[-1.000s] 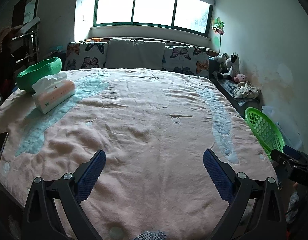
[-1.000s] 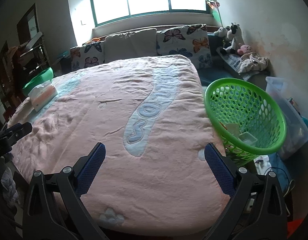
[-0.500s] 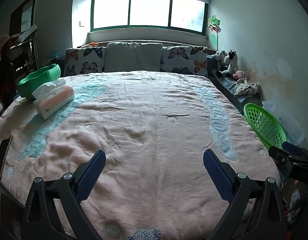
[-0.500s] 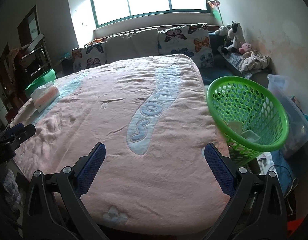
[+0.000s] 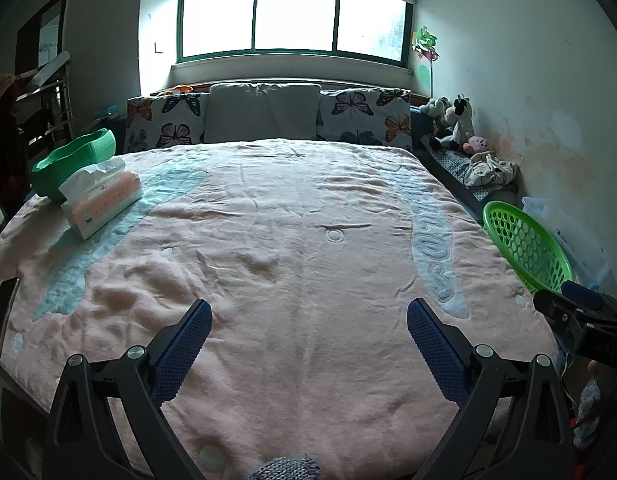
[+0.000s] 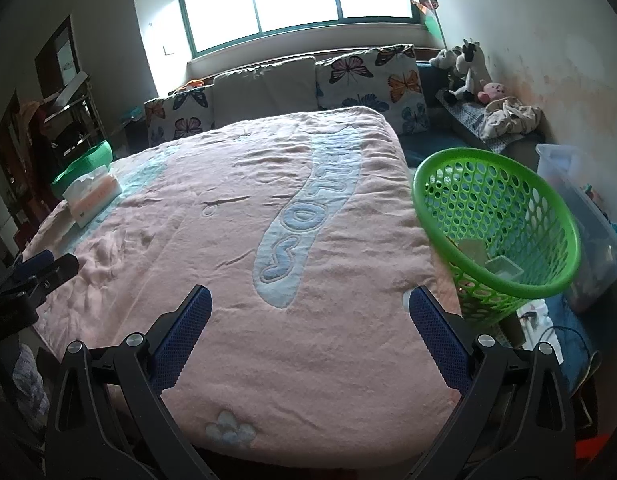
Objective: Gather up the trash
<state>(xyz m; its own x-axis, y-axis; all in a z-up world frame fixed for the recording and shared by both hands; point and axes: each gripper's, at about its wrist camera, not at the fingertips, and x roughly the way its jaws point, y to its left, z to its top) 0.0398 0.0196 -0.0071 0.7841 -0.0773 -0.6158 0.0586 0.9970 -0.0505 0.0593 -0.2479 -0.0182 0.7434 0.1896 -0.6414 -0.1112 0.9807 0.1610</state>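
Note:
A green plastic basket (image 6: 496,232) stands beside the bed's right edge and holds a few pale scraps of trash (image 6: 494,262); it also shows in the left wrist view (image 5: 526,246). My left gripper (image 5: 308,338) is open and empty above the foot of the bed. My right gripper (image 6: 308,332) is open and empty above the foot of the bed, left of the basket. Each gripper shows at the edge of the other's view.
A pink blanket (image 5: 288,240) covers the bed. A tissue box (image 5: 102,200) and a green bowl (image 5: 70,160) sit at its far left. Pillows (image 5: 264,116) line the head. Plush toys (image 5: 454,124) and a clear bin (image 6: 580,216) stand along the right wall.
Both grippers have drawn back and risen a little from the bed, so more of the room shows. Both stay open and empty.

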